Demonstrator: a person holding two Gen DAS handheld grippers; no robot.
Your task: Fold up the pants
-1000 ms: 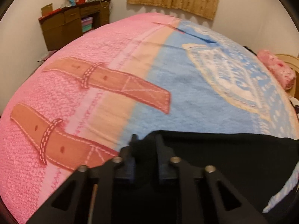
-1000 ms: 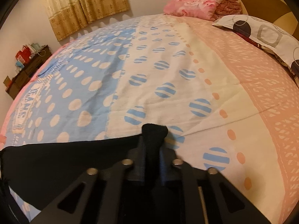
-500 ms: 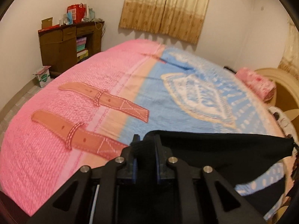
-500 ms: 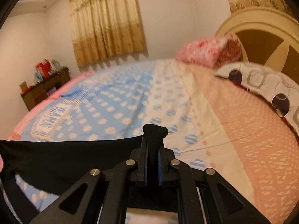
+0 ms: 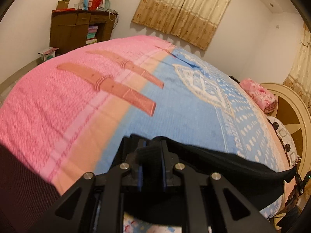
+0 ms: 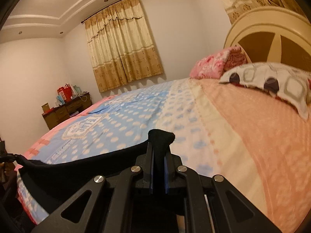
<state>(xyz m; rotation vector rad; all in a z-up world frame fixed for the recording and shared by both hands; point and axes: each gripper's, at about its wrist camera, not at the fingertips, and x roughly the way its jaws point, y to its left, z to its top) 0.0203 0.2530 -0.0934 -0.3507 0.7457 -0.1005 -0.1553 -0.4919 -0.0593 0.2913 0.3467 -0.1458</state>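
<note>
We are clamping the black pants [image 5: 223, 167] with the left gripper [image 5: 151, 151] and the right gripper [image 6: 159, 145], stretching them above the near edge of the bedspread [image 5: 175, 120], whose crest lettering [image 6: 83, 128] is blurring beyond reading, with the pillow [image 6: 272, 81] lying farther off.

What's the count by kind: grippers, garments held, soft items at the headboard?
Grippers: 2, the left gripper and the right gripper, each shut on the black pants
Garments held: 1, the black pants stretched between them
Soft items at the headboard: 2, the patterned pillow and the pink folded blanket
Total: 5
</note>
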